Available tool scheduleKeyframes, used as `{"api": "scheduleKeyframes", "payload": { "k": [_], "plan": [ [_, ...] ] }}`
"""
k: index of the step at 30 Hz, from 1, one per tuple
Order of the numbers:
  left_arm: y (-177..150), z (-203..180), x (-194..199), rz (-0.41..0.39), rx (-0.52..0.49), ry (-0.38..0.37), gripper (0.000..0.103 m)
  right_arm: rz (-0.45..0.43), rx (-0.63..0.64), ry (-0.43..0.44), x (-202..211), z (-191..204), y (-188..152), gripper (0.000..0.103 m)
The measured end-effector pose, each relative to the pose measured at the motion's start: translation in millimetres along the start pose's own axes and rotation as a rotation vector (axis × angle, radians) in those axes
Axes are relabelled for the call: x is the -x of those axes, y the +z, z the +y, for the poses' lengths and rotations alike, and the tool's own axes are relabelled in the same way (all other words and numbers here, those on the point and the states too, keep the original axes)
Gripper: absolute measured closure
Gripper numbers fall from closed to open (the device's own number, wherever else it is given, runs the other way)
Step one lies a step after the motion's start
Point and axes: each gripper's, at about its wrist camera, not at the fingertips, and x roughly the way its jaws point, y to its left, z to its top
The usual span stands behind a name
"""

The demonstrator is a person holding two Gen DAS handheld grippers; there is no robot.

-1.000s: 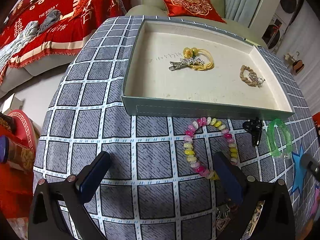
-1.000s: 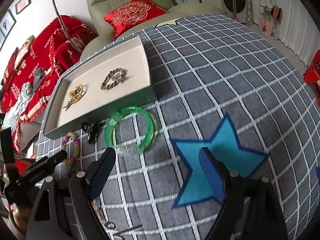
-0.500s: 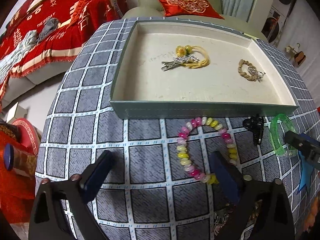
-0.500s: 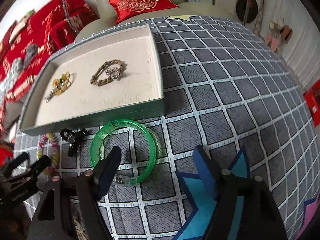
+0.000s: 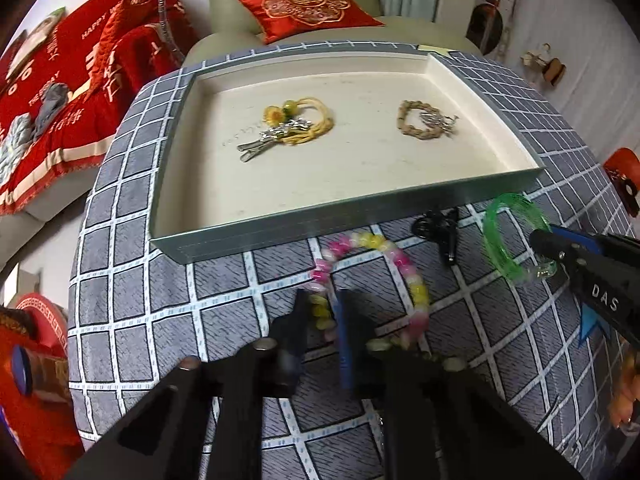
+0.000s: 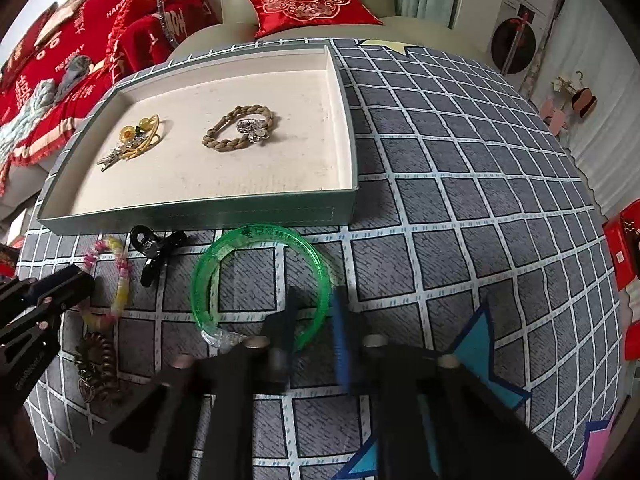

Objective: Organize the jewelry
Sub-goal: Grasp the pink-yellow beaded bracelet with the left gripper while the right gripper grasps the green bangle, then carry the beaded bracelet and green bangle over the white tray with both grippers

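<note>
1. Left gripper [image 5: 324, 312] pts steeply down at the grey checked tablecloth [image 5: 160, 280]; its jaws have just snapped in and now pinch the near-left arc of the pink, yellow & white beaded bracelet [image 5: 400, 264], beads caught between the two pads.
2. That bracelet lies on the cloth just in front of the tray's near wall, far side curving up twd it.
3. Right gripper [image 6: 316, 320] also pts down; jaws have just been closing, now pressed onto the right-hand rim of the translucent green plastic bangle [image 6: 208, 276], rim between dark pad and blue pad.
4. Bangle sits on the cloth, far edge right by the tray's near wall.
5. Shallow green-sided tray w/ cream lining [image 6: 200, 216] sits at the far side of the table. Inside: yellow cord hair tie w/ a flower charm & a silver clip [image 5: 296, 128] to the left, braided tan bracelet w/ a silver charm [image 6: 240, 130] to the right, well apart.
6. Black claw hair clip [image 6: 154, 248] on the cloth btwn beaded bracelet and bangle, close to the tray wall.
7. Brown coiled hair tie [image 6: 98, 364] lies near the table's front edge, in right wrist view just below the left gripper.
</note>
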Motion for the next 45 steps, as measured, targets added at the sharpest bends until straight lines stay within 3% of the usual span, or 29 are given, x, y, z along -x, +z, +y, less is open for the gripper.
{"api": "scheduleKeyframes", "payload": {
  "k": [5,16,26,36,45],
  "plan": [
    [-5.3,8.1,8.5,-0.026,0.048,-0.097,0.078,-0.011,-0.05,0.032,3.8,-9.9,-5.0,0.095],
    [-1.7,21.8,51.5,-0.151,0.039,-0.152,0.078,-0.069,-0.11,0.114,35.7,-28.0,-11.5,0.095],
    [6.1,31.6,86.0,-0.235,0.054,-0.202,0.078,-0.141,-0.09,0.14,70.7,-19.2,-0.8,0.095],
    [40.4,42.7,98.9,-0.295,0.058,-0.203,0.078,-0.192,-0.077,0.159,86.9,-15.8,40.0,0.095],
    [89.9,55.6,81.4,-0.298,0.093,-0.194,0.078,-0.157,-0.12,0.219,59.0,-10.7,93.6,0.095]
  ]
}}
